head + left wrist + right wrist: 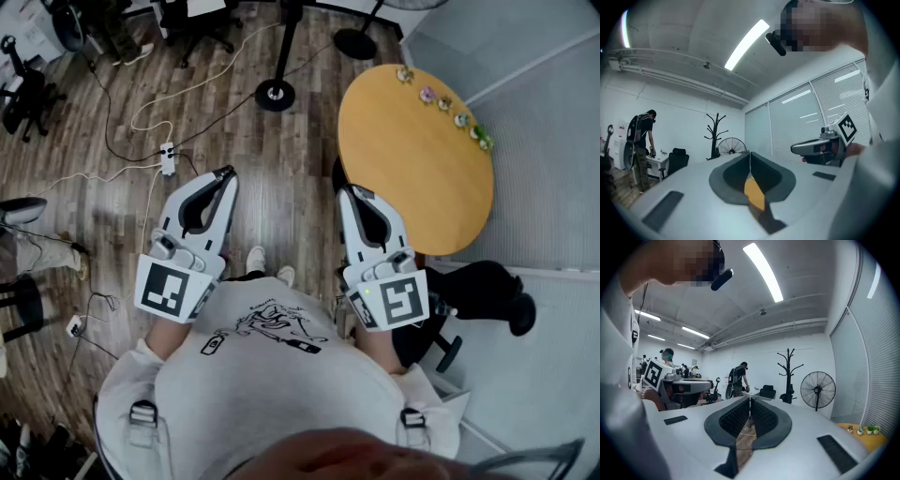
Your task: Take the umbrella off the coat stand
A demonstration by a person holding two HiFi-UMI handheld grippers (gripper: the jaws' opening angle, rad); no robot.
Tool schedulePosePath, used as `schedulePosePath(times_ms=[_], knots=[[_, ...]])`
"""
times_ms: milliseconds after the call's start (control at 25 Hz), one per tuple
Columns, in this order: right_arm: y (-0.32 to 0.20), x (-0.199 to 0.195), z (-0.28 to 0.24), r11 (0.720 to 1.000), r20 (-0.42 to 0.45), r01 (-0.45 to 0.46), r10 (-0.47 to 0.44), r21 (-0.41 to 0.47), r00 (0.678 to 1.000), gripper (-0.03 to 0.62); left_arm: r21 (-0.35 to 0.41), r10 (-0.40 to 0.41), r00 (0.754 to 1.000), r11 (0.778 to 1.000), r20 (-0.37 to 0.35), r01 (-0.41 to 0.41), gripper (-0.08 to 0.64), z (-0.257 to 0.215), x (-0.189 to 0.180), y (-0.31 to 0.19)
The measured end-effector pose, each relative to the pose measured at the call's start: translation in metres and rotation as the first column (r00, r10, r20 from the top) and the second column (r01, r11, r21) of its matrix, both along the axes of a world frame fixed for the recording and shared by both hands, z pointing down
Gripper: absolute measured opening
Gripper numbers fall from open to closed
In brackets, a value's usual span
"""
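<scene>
A black coat stand point(789, 376) with bare upper hooks rises across the room, beside a floor fan point(817, 390); the left gripper view also holds the coat stand point(715, 136). I cannot make out an umbrella on it from here. In the head view a black pole on a round base point(275, 94) stands on the wood floor ahead. My left gripper point(225, 174) and right gripper point(344, 191) are held level close to the body, far from the stand. Both are shut with nothing between the jaws, as their own views of the left gripper point(750, 153) and right gripper point(750, 399) confirm.
A round wooden table point(412, 150) with small potted plants point(443, 103) on its far edge stands right of my right gripper. Cables and a power strip point(168, 157) lie on the floor. A black office chair point(487, 291) is at right. A person point(739, 378) stands at a desk.
</scene>
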State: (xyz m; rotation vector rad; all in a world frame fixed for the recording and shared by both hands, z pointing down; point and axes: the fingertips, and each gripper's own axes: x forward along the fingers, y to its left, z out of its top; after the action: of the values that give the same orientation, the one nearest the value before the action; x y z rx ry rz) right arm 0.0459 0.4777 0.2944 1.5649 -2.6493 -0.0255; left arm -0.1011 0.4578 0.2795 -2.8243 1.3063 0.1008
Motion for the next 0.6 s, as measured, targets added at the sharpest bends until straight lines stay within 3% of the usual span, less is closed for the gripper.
schedulePosePath(times_ms=[440,480,600], knots=[[-0.009,0.004,-0.003,1.0,0.013,-0.022,0.022,0.013,1.0,0.028,-0.008,0.005,1.0,1.0,0.002,-0.005,0.011,0.004,0.0,-0.007],[-0.011,0.003,-0.004,0.999,0.019,-0.024,0.024,0.021,1.0,0.047,-0.011,0.002,1.0,1.0,0.006,-0.002,0.011,0.004,-0.002,-0.01],[-0.018,0.001,-0.005,0.999,0.029,-0.018,0.017,0.028,0.999,0.219,-0.02,-0.002,1.0,1.0,0.001,0.002,0.011,0.005,-0.006,-0.017]])
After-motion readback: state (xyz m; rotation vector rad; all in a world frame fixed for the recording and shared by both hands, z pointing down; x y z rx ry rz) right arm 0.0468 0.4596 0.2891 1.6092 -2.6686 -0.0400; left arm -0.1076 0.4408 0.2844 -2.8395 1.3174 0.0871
